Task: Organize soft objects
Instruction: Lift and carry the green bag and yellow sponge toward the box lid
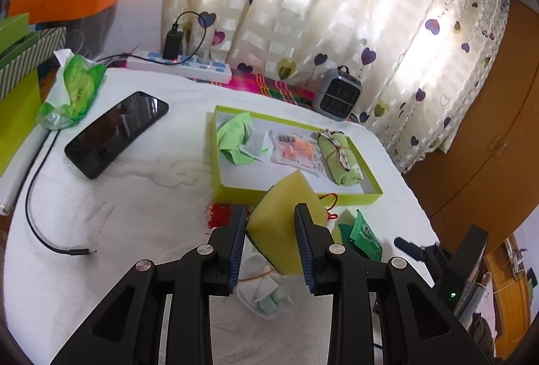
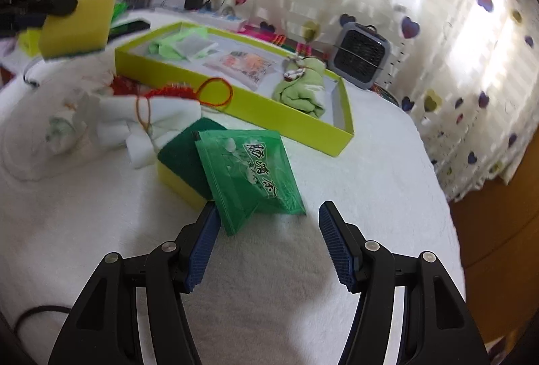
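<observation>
Plainly, the left gripper (image 1: 269, 240) was pinching a yellow sponge (image 1: 286, 223) low in the centre of the left wrist view, its pads pressed on two opposite faces and the block raised just before the near wall of the lime-green tray (image 1: 337, 196). The foam looked light and springy, likely to give under pressure yet recover, so a hold across the broad yellow faces, as here, seemed sound; the dark green scouring layer on its underside would be rougher and less slippery.

The right gripper (image 2: 266, 240) stood spread wide and empty, low in the right wrist view, its left pad just beside the corner of a green sachet (image 2: 249, 176). That sachet lay partly on a second sponge (image 2: 182, 166), green side up, on the white towel-covered surface (image 2: 370, 169). The sachet appeared thin, glossy and probably slick, best taken by an edge or corner. It bore large Chinese characters, which I could not read with confidence, and a leafy print.

Already inside the tray were a green cloth (image 1: 235, 139), a clear printed packet (image 1: 296, 153) whose text was too small to read, and a rolled green towel (image 1: 340, 159) tied with ribbon. A white bundle (image 2: 111, 126) with orange thread lay left of the second sponge.
</observation>
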